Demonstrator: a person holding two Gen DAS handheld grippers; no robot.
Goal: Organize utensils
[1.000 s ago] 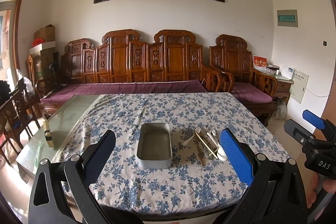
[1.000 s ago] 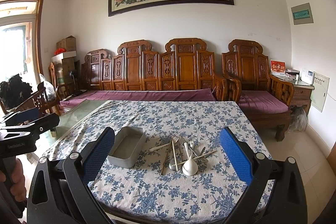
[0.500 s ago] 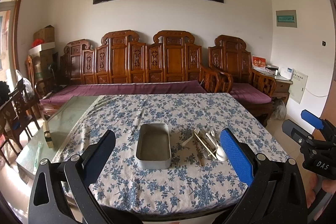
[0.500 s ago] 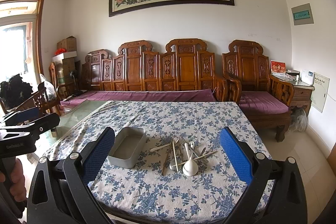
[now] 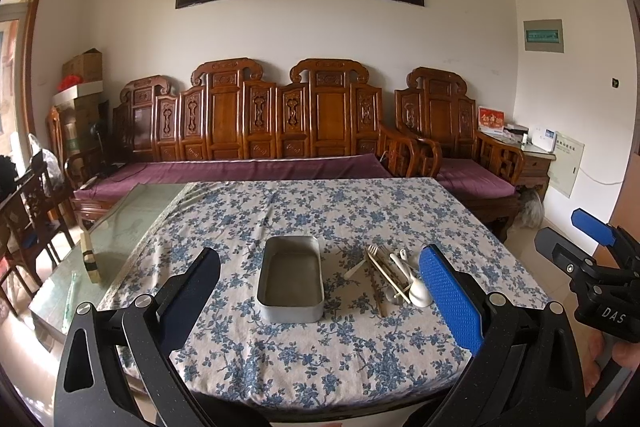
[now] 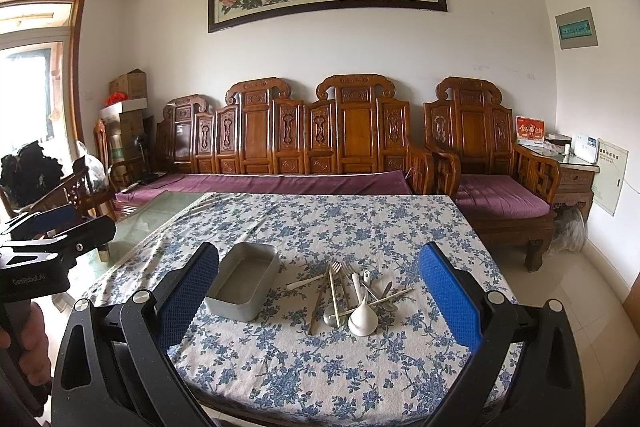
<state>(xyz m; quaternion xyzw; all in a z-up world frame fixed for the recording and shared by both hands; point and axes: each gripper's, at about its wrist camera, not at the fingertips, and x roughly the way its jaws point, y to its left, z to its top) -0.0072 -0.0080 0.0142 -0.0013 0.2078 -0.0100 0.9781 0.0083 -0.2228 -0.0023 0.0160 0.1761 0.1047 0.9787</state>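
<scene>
Both tongs, left and right, spread wide, grasping nothing; utensil pile on table, right of tin, handles pointing away, nearer right tongs.

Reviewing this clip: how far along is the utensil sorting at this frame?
Done: nothing; the metal tin on the tablecloth is empty. In hand: nothing; the left tool and right tool are both open, short of the table. Left: the whole utensil pile beside the tin, including a white spoon, fork and chopsticks, presumably goes into the tin.
</scene>
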